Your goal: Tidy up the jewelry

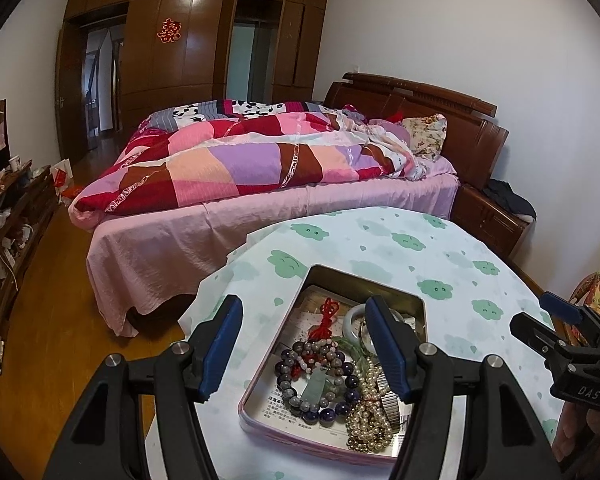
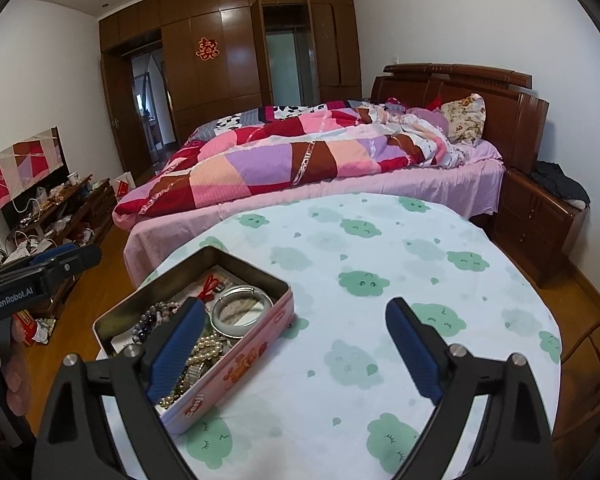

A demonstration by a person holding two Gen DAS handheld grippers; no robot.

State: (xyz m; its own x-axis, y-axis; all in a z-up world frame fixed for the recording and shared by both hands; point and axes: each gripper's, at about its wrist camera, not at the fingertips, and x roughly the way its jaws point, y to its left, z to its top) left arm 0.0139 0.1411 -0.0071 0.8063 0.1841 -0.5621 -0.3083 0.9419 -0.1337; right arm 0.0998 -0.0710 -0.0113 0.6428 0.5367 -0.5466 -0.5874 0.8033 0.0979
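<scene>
A pink tin box (image 1: 256, 404) stands open on the round table (image 1: 460, 248), full of jewelry: dark bead bracelets (image 1: 320, 384), a pearl string (image 1: 368, 412), a pale jade bangle (image 1: 354, 316), a red knot cord (image 1: 328, 316). My left gripper (image 1: 306, 354) is open and empty, hovering above the box. In the right wrist view the box (image 2: 236, 368) lies left of centre, with the bangle (image 2: 242, 312) and pearls (image 2: 208, 350) inside. My right gripper (image 2: 296, 350) is open and empty, just right of the box above the tablecloth (image 2: 380, 240).
A bed with a patchwork quilt (image 1: 236, 164) stands behind the table. A wooden nightstand (image 2: 536, 220) is at the right, a cluttered low cabinet (image 1: 8, 216) at the left. A wicker chair (image 2: 596, 344) is at the table's right edge.
</scene>
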